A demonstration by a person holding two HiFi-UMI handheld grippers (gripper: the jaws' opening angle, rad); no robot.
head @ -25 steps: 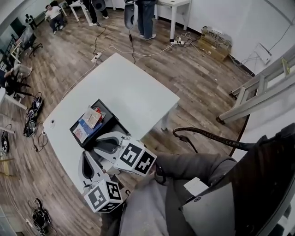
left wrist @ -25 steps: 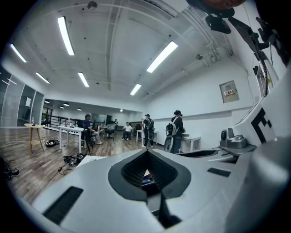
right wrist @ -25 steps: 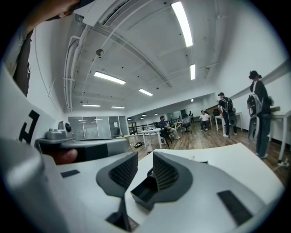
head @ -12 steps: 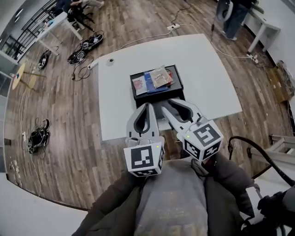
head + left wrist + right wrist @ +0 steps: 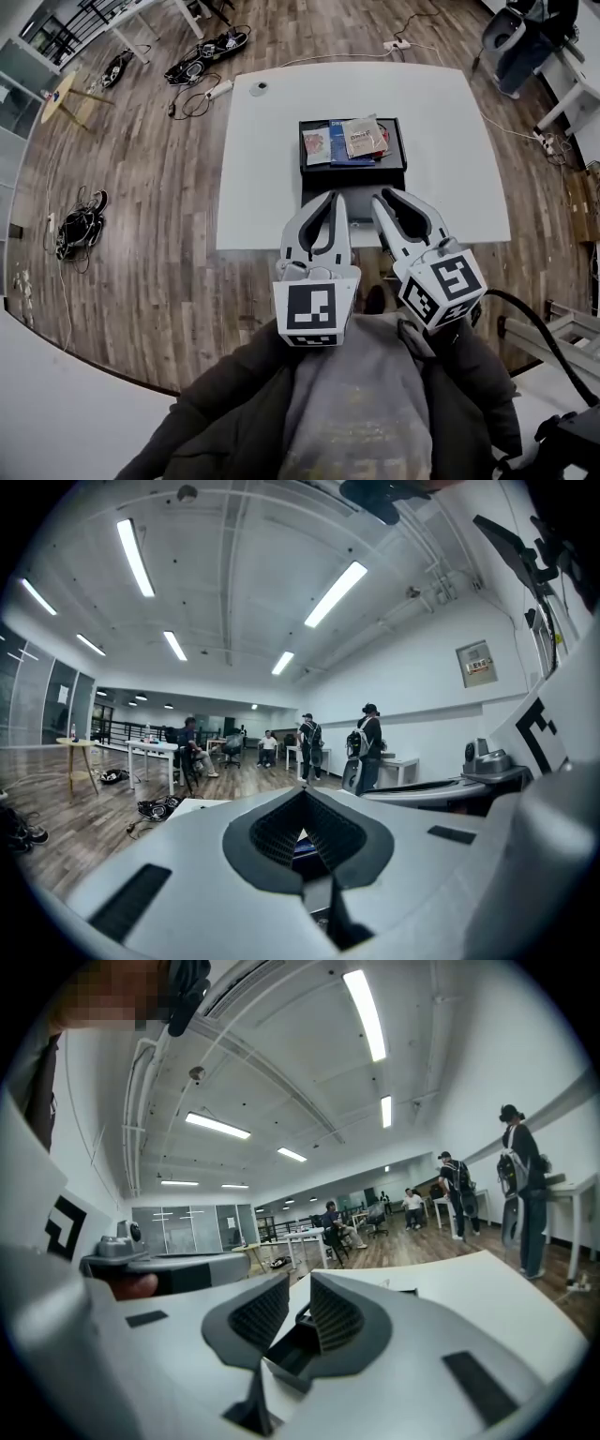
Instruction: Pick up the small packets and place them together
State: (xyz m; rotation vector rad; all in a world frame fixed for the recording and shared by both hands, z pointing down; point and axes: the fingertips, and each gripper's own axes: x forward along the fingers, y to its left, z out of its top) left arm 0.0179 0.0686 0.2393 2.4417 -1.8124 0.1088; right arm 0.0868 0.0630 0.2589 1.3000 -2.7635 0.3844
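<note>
Two grippers hover over the table [image 5: 272, 169] edge, centre frame. The left gripper [image 5: 327, 196] has its jaws together, empty. The right gripper [image 5: 387, 193] has its jaws partly apart, having just been closing, empty. Packets [image 5: 354, 141] lie in the tray [image 5: 399, 172], upper centre.

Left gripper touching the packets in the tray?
Apart. Head view: the left gripper ends at the near wall of the black tray; the packets lie farther back, with dark wall showing between.

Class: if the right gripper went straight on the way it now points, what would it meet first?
The right gripper, whose jaws have just been closing with nothing between them, would probably meet the near wall of the black tray first, though depth is unclear.
</note>
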